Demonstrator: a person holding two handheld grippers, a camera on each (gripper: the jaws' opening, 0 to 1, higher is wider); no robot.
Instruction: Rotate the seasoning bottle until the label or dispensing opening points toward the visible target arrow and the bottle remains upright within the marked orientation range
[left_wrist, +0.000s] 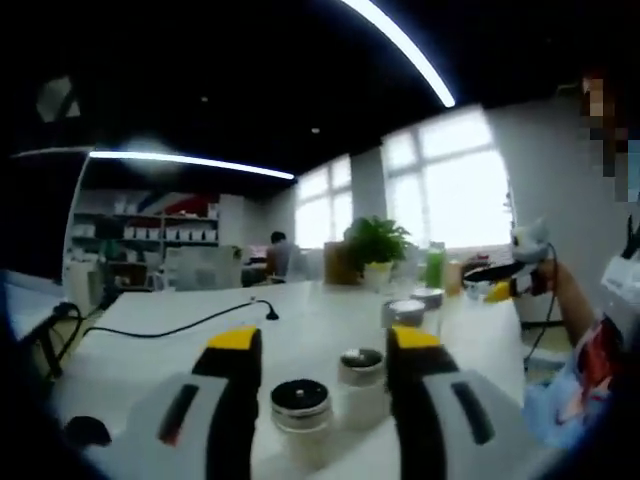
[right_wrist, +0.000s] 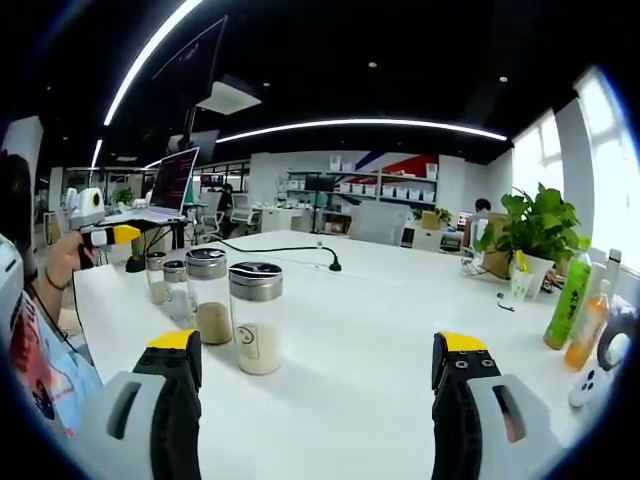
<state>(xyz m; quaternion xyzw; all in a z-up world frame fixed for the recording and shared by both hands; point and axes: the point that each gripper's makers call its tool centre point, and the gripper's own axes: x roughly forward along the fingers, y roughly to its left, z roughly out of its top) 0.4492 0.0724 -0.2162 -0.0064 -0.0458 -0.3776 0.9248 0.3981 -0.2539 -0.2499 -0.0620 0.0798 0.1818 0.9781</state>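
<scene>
1. No text, brand, number or sign can be read in either view.
2. In the right gripper view, the nearest seasoning bottle (right_wrist: 257, 317) carries a small pale label, too small to read.
3. The green bottle (right_wrist: 567, 300) and the orange bottle (right_wrist: 587, 327) at the far right of the surface (right_wrist: 360, 330) show label markings that stay illegible.
4. The monitor (right_wrist: 173, 178) beyond the jars shows lines of text, too blurred to make out.
</scene>
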